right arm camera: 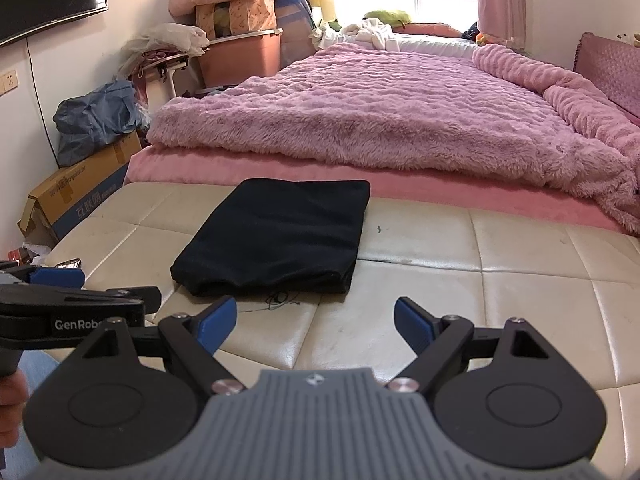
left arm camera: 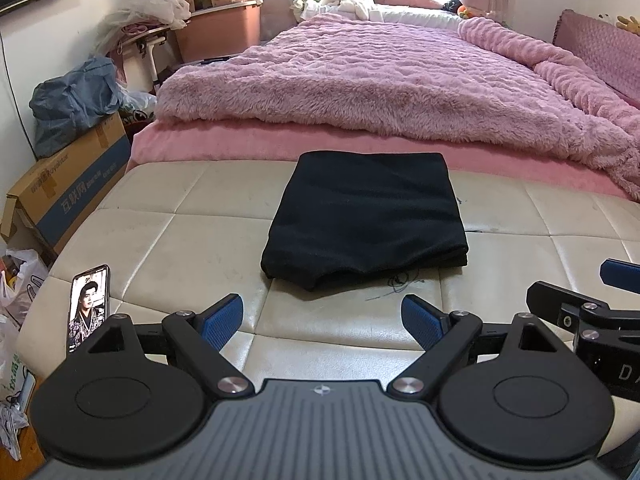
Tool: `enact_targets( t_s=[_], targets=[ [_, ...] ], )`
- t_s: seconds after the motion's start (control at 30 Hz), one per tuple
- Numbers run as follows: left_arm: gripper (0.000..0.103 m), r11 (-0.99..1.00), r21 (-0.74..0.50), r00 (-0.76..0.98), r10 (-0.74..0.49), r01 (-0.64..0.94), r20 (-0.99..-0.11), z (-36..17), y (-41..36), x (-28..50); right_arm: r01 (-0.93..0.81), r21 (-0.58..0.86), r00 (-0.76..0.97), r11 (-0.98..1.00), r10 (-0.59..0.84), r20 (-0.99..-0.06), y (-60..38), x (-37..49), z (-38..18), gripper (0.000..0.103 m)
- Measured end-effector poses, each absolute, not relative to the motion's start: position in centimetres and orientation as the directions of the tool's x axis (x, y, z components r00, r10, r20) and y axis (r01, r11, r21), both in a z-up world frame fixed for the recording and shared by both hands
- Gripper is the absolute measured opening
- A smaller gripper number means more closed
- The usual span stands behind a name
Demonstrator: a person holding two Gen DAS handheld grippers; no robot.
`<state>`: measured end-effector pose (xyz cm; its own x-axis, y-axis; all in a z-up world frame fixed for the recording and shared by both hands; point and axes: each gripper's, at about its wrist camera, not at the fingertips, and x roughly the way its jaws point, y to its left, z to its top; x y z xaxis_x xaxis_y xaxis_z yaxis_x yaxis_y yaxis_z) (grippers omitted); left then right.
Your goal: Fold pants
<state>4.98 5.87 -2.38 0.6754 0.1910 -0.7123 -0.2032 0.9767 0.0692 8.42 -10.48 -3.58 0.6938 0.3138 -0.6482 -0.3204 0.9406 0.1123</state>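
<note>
The black pants (left arm camera: pixel 366 216) lie folded into a compact rectangle on the cream leather bench (left arm camera: pixel 168 240); they also show in the right wrist view (right arm camera: pixel 276 236). My left gripper (left arm camera: pixel 322 322) is open and empty, held back from the near edge of the pants. My right gripper (right arm camera: pixel 315 322) is open and empty, also short of the pants and slightly to their right. The right gripper's side shows at the right edge of the left wrist view (left arm camera: pixel 592 312), and the left gripper shows at the left of the right wrist view (right arm camera: pixel 72 300).
A phone (left arm camera: pixel 90 306) stands lit at the bench's left edge. A bed with a fluffy pink blanket (left arm camera: pixel 380 76) lies behind the bench. A cardboard box (left arm camera: pixel 68 188), bags and storage bins crowd the left wall. Pen scribbles (left arm camera: pixel 396 282) mark the bench.
</note>
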Motion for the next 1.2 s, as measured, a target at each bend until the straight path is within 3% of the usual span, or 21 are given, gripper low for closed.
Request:
enact_targets(
  t_s=[1.2],
  targets=[
    [0.103,0.981,0.075,0.68,0.178,-0.178,-0.712,-2.36,5.55,5.21,-0.32,0.121,0.685,0.94,0.317,-0.656,-10.38,8.5,-3.36,0.082]
  ],
)
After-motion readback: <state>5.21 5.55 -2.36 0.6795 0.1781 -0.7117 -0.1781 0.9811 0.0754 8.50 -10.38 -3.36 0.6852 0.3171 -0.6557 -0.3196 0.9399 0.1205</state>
